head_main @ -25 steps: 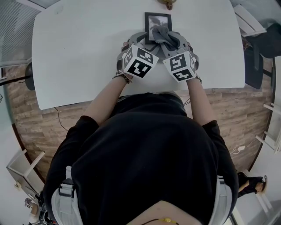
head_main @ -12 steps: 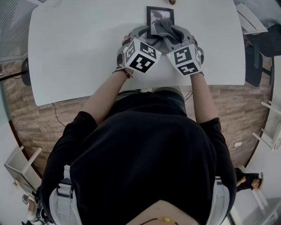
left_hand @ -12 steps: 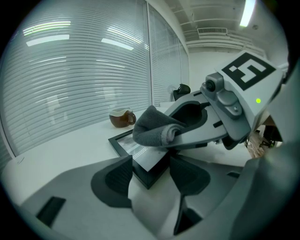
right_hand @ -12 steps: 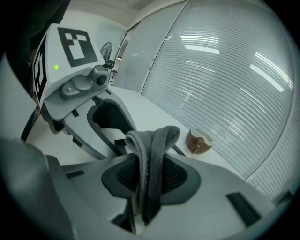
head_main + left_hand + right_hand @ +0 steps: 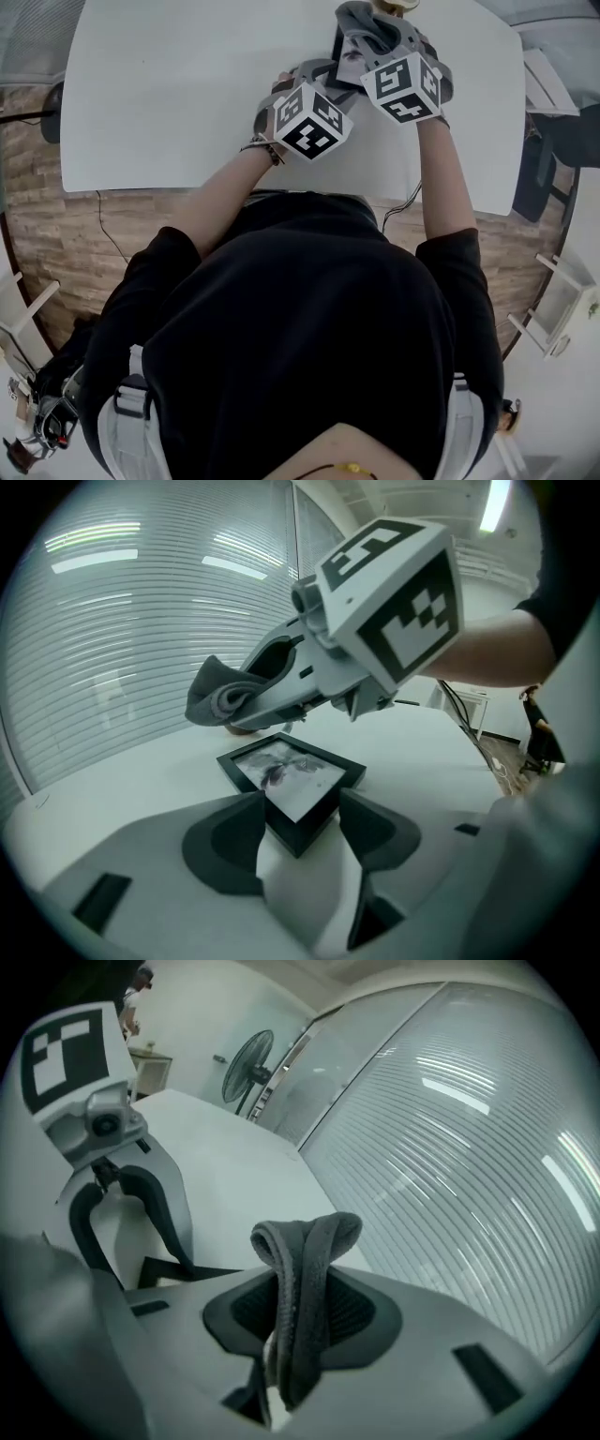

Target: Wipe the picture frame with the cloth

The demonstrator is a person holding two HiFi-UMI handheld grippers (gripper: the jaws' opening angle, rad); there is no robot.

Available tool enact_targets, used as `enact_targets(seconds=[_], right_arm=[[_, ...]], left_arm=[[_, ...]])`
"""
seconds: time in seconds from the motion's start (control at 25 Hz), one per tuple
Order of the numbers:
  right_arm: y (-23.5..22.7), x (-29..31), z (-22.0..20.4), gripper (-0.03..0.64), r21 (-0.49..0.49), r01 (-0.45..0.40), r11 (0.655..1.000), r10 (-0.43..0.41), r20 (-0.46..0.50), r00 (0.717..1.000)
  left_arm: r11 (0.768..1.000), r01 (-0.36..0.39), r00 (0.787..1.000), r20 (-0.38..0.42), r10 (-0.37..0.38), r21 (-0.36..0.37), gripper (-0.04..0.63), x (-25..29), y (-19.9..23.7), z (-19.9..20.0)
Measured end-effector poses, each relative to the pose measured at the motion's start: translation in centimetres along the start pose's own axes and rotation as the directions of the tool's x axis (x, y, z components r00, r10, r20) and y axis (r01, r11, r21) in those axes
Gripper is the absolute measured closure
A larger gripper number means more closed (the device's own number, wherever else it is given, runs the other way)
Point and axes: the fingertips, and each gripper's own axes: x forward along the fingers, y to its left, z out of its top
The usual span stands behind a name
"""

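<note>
the picture frame lies flat by the far edge of the table. the left gripper stands wide, its pads against both sides of the frame's near corner. the right gripper pinches the grey cloth tight, in the air and apart from the frame.

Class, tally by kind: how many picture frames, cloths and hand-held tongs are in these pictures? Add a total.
picture frame: 1
cloth: 1
tongs: 2 (left tongs, right tongs)
total: 4
</note>
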Motion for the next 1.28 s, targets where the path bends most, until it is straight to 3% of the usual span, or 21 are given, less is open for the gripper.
enact_targets(seconds=[0.12, 0.48, 0.68, 0.84, 1.04, 1.28], right_arm=[[0.0, 1.8, -0.3, 0.509, -0.066, -0.001, 0.998, -0.002, -0.042, 0.999], [2.0, 4.7, -2.0, 0.508, -0.069, -0.073, 0.995, 0.068, -0.077, 0.995], [1.6, 4.7, -2.8, 0.506, -0.079, -0.028, 0.996, 0.022, -0.078, 0.997], [1.1, 4.9, -3.1, 0.509, -0.086, -0.043, 0.995, 0.036, -0.083, 0.996], [1.5, 4.9, -2.8, 0.528, -0.008, -0.041, 0.999, 0.040, -0.059, 0.997], [1.8, 5.0, -3.3, 0.529, -0.047, -0.030, 0.998, 0.026, -0.084, 0.996]], left_arm=[[1.000, -0.001, 1.000, 0.005, 0.001, 0.001, 0.339, -0.6, 0.2, -0.3], [1.000, 0.002, 1.000, 0.003, -0.002, 0.000, 0.339, -0.8, 0.7, -0.7], [1.000, 0.003, 1.000, 0.005, -0.003, 0.001, 0.339, -0.5, 0.2, -0.5], [1.000, -0.001, 1.000, 0.003, 0.001, -0.001, 0.341, -0.4, 0.3, -0.4], [1.000, 0.001, 1.000, 0.003, -0.001, 0.000, 0.341, -0.7, 0.3, -0.6], [1.000, 0.002, 1.000, 0.002, -0.002, -0.003, 0.342, -0.3, 0.3, -0.6]])
